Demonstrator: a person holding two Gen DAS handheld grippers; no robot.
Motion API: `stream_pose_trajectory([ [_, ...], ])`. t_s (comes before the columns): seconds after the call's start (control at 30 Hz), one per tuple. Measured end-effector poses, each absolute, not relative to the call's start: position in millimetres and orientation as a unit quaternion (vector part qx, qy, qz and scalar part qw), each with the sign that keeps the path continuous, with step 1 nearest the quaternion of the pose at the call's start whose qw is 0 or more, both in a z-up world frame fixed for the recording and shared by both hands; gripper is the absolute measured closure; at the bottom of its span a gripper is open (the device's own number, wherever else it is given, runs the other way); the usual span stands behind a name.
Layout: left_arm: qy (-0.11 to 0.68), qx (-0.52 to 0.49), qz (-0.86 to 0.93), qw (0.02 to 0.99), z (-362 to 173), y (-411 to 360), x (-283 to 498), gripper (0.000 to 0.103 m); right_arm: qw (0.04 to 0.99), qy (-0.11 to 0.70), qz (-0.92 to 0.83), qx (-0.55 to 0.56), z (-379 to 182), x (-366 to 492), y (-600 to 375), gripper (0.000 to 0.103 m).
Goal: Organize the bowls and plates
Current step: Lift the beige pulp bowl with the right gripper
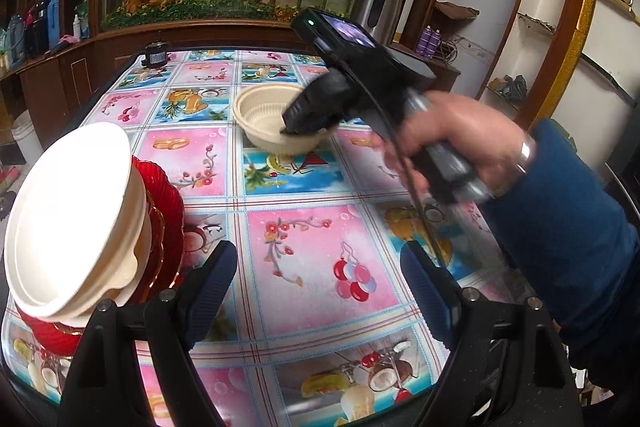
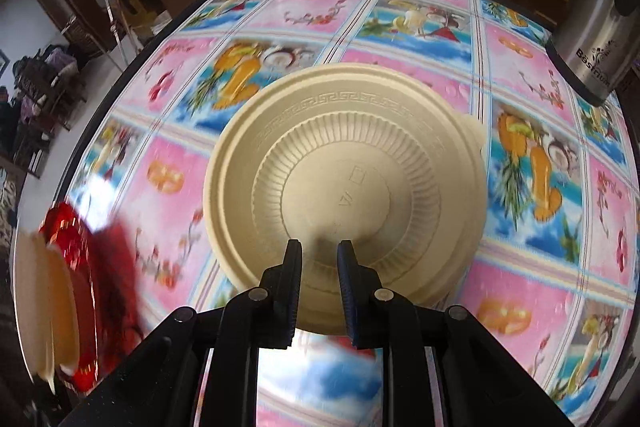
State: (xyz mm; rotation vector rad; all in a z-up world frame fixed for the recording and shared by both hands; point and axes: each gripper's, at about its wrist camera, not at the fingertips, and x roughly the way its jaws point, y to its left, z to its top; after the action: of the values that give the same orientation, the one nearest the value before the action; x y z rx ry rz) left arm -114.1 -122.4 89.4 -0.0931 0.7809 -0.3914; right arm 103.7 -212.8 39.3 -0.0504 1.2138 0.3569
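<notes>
We are clamping the right claw point(image 2: 319, 291) on the near rim of the cream bowl point(image 2: 344, 179) — mid-worktop point(image 2: 520, 287), well apart from the stack of cream bowls point(image 1: 76, 223) on the red plates point(image 1: 160, 211). We are keeping the pinch firm and level while carrying toward that stack — the left claw point(image 1: 316, 291) is waiting with its fingers apart beside it.

From my right wrist camera I can read "Bestnum" — or something very close, the last letters run off at the edge — printed in dark script on the steel kettle point(image 2: 592, 39). On the inside floor of the cream bowl point(image 2: 348, 183) I make out a moulded "4" beside a small embossed square — nothing else is legible to me in either view.
</notes>
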Motion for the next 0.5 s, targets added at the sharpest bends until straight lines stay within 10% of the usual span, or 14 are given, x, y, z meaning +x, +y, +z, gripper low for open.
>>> stream_pose_trajectory([
  [0.5,0.380,-0.033,-0.183,0.906,97,-142,-126,0.020,0.854,0.459,0.237,0.058,82,-29,-276,0.081],
])
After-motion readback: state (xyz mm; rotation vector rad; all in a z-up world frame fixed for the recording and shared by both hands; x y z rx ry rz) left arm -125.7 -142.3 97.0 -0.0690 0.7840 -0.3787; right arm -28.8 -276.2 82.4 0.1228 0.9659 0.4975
